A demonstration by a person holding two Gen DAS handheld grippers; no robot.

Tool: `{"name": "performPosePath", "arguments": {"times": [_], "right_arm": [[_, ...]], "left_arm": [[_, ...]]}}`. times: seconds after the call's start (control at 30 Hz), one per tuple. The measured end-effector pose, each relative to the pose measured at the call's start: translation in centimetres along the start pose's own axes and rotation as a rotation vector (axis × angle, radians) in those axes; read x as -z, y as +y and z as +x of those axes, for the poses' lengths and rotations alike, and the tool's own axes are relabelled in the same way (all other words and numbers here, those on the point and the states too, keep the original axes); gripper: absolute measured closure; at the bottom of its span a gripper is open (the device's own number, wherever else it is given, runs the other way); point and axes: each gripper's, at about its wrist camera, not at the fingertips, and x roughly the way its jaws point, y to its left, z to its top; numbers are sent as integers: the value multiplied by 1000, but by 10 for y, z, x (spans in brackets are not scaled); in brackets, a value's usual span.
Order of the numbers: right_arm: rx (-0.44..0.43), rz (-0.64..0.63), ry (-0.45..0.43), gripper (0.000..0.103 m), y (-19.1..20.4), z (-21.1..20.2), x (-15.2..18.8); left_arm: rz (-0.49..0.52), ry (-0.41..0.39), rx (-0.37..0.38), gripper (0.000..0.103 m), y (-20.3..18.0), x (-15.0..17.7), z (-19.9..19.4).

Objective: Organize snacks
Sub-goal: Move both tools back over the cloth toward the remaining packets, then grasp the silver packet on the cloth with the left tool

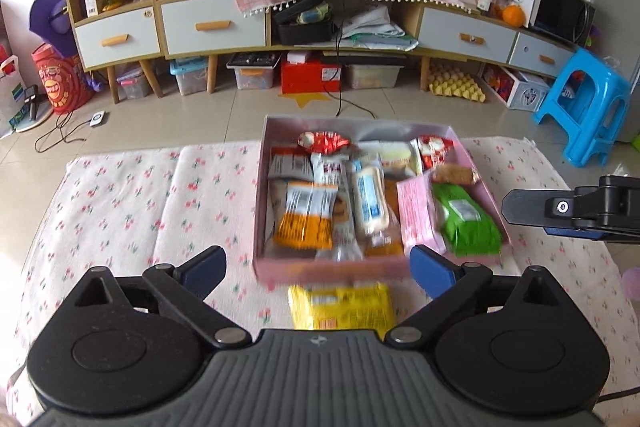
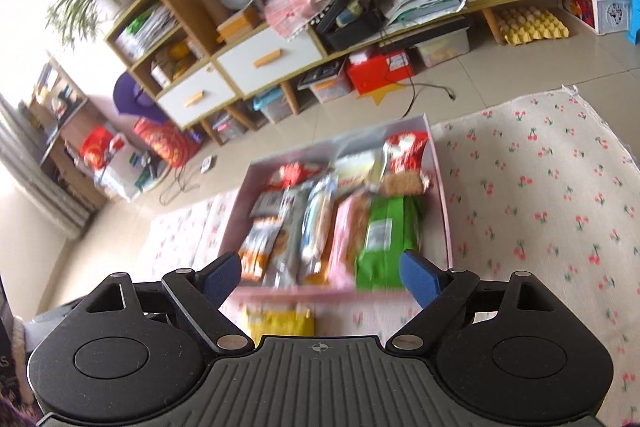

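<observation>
- The box (image 1: 276, 163) is pink, shallow and without lid; it stands on a white cloth (image 1: 132, 203) with small cherry print, near the far edge of the cloth.
- Inside the box many snacks lie close together, mostly with the long side pointing from near to far.
- At the left lies an orange pack (image 1: 306, 217); beside it is a white bar (image 1: 370, 199) with blue print.
- At the right lies a green pack (image 1: 466, 219), and a pink pack (image 1: 420, 213) leans just left of it.
- Two red wrappers (image 1: 326, 141) are at the far side of the box.
- A yellow pack (image 1: 342, 307) lies on the cloth outside the box, just before its near wall.
- The left gripper (image 1: 318, 269) has its fingers spread wide, and nothing is between them.
- The right gripper (image 2: 320, 277) has also its fingers spread, holding nothing; it hangs over the near end of the box.
</observation>
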Motion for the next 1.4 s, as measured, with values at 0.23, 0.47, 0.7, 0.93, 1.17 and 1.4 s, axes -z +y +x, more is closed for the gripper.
{"name": "performPosePath", "arguments": {"times": [0.23,0.47,0.7,0.93,1.17,1.4], "right_arm": [[-15,-81,42,14,22,-21,34],[-20,-138,74,10,39,-34,66],[-11,-186,97,10,49,-42,99],[13,-208,92,8,45,-43,126],[43,-289,108,8,46,-37,158],[88,-367,93,8,53,-32,175]], "left_arm": [[28,48,-17,3,1,35,-23],[20,84,-22,2,3,67,-41],[4,113,-27,2,7,94,-52],[-24,144,-55,2,11,128,-58],[-75,151,-60,3,13,161,-64],[-141,149,-115,7,14,184,-70]]}}
